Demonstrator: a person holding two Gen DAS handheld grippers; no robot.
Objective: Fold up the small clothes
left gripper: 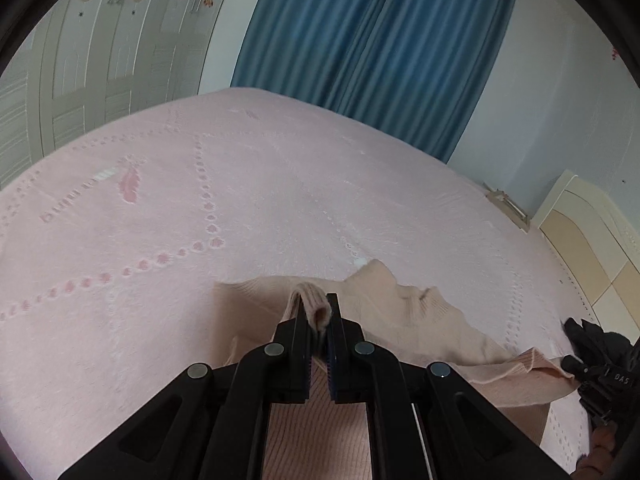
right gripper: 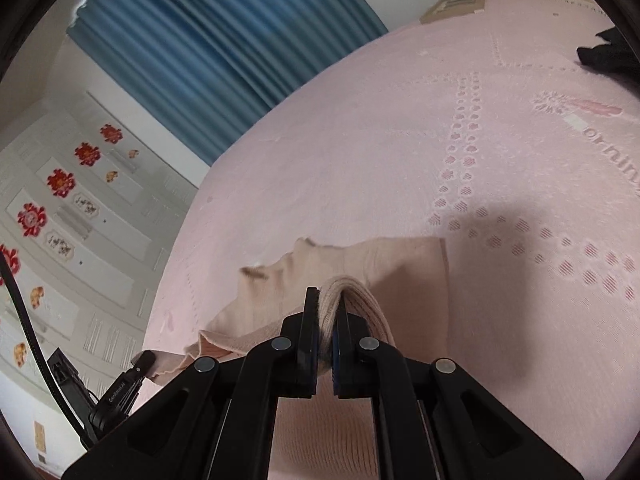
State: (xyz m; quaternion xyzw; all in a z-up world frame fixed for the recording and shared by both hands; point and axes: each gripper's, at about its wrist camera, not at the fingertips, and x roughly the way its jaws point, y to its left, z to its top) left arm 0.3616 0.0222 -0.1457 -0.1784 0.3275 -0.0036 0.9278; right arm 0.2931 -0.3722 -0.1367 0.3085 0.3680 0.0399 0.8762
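Note:
A small beige ribbed knit garment (left gripper: 420,320) hangs over the pink bedspread (left gripper: 240,200), stretched between both grippers. My left gripper (left gripper: 318,312) is shut on a bunched ribbed edge of it. The right gripper shows at the left wrist view's right edge (left gripper: 596,364), holding the garment's other end. In the right wrist view my right gripper (right gripper: 326,308) is shut on a folded ribbed edge of the garment (right gripper: 380,268). The left gripper shows at lower left (right gripper: 128,384), gripping the far corner. Part of the garment lies on the bedspread (right gripper: 360,140) ahead of the fingers.
Blue curtains (left gripper: 380,40) hang behind the bed. A white wardrobe with red flower stickers (right gripper: 60,200) stands beside it. A cream headboard (left gripper: 592,240) is at the right. A dark cloth (right gripper: 604,56) lies on the bed's far side.

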